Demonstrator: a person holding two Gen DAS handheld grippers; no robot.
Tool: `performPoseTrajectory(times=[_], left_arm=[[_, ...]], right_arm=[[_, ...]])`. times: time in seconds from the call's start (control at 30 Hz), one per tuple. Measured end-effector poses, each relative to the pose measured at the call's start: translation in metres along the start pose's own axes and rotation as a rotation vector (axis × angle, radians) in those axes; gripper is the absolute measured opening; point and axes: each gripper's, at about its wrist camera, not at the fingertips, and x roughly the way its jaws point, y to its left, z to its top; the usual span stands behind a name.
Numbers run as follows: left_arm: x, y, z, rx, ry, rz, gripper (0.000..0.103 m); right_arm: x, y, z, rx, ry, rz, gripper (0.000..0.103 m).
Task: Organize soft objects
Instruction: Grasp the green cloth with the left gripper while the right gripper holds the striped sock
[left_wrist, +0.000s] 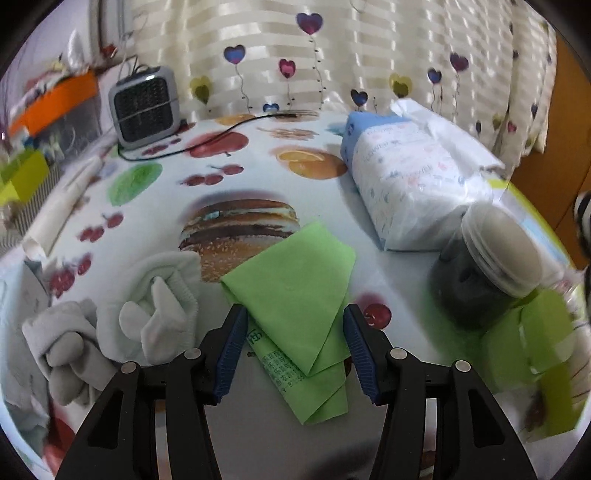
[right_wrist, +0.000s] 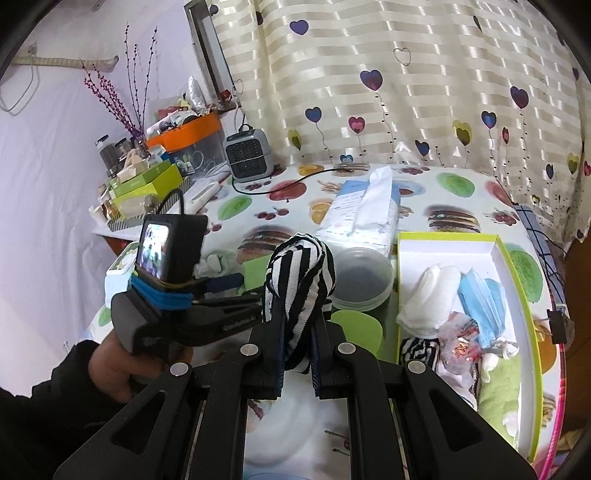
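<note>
Lit softly by daylight through the striped curtain (left_wrist: 332, 55), with faint shadows on the tablecloth (left_wrist: 258, 155). Bent hard by fisheye, dark at corners. Smeared by motion blur along left-wrist edges.

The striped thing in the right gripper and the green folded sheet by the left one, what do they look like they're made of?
The striped cloth, black and white, looks like soft knit or woven fabric: it bunches and droops where the right gripper clamps it. The green folded sheet looks like thin matte paper or nonwoven material: flat layers, crisp creases, printed text on one edge. Which, I cannot tell.
</note>
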Motion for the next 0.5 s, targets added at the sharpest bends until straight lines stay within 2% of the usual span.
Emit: performPoseTrajectory(times=[0.07, 0.1, 0.13, 0.23, 0.3, 0.5], left_arm=[[0.000, 0.001, 0.001, -0.005, 0.000, -0.001, 0.052], [0.001, 0.001, 0.001, -0.008, -0.001, 0.000, 0.044], [0.000, 0.002, 0.001, -0.007, -0.002, 0.012, 0.033], [-0.003, 0.004, -0.001, -0.007, -0.002, 0.014, 0.012], [-0.005, 0.006, -0.003, -0.022, 0.003, 0.005, 0.009], [-0.026, 0.013, -0.021, -0.071, -0.002, -0.060, 0.007]], right_arm=[[-0.001, -0.002, -0.001, 0.006, -0.002, -0.002, 0.011], [-0.002, -0.003, -0.002, 0.009, -0.004, -0.003, 0.011], [-0.003, -0.003, -0.002, 0.011, -0.005, -0.003, 0.011], [-0.007, -0.002, -0.003, 0.011, -0.011, -0.006, 0.011], [-0.010, -0.001, -0.003, 0.012, -0.015, -0.008, 0.011], [-0.020, 0.000, -0.006, 0.013, -0.029, -0.019, 0.011]])
